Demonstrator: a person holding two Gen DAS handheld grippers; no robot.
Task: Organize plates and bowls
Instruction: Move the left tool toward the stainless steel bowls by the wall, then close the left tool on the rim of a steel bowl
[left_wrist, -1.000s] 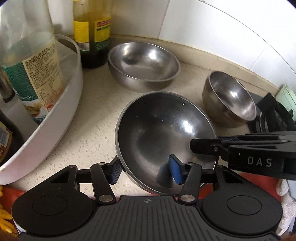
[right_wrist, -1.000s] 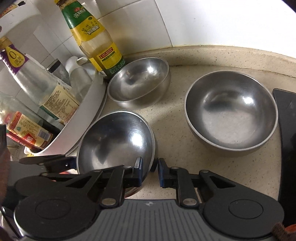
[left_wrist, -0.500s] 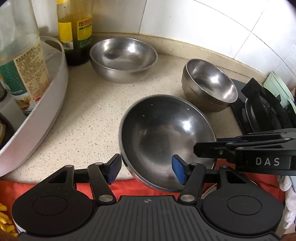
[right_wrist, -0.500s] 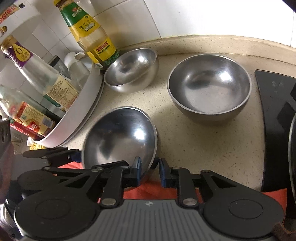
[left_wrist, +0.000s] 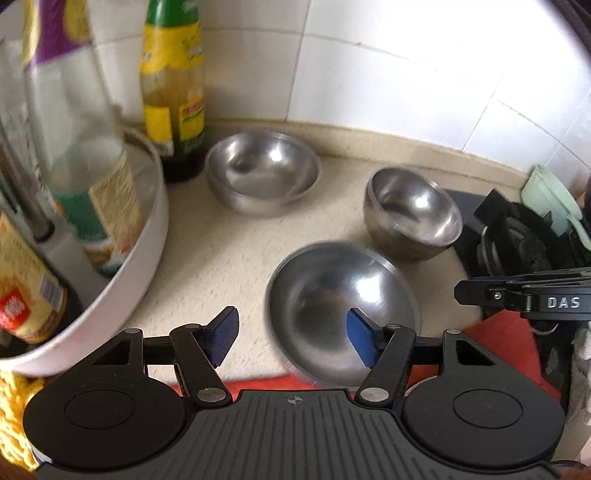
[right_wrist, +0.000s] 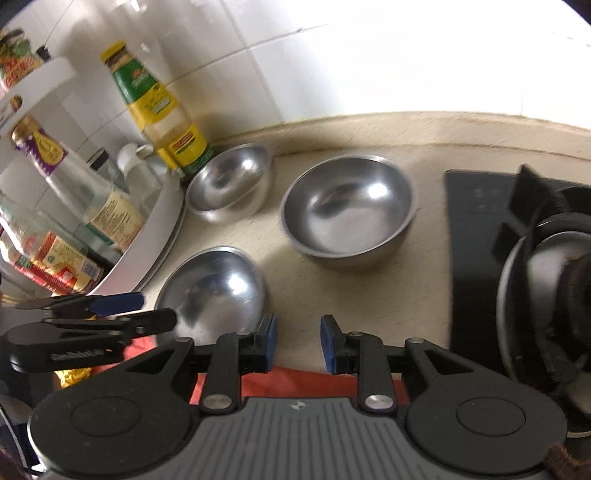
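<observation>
Three steel bowls stand on the beige counter. The wide shallow bowl (left_wrist: 343, 306) (right_wrist: 214, 291) lies nearest, by the front edge. A second bowl (left_wrist: 262, 173) (right_wrist: 229, 181) is at the back by the bottle, and a deeper bowl (left_wrist: 413, 210) (right_wrist: 347, 206) stands to the right. My left gripper (left_wrist: 291, 338) hovers over the shallow bowl's left rim, its jaws opening and neither pad pressing on it. My right gripper (right_wrist: 299, 343) sits just right of that bowl, jaws opening with only a small gap and nothing between them.
A white round tray (left_wrist: 147, 236) of bottles fills the left side. A green-and-yellow bottle (left_wrist: 173, 92) stands against the tiled wall. The black gas stove (right_wrist: 517, 240) lies to the right. A red cloth (right_wrist: 295, 380) hangs at the counter's front edge.
Both grippers let go of the shallow bowl's rim, opened and drew back and upward. All three bowls look smaller and farther off.
</observation>
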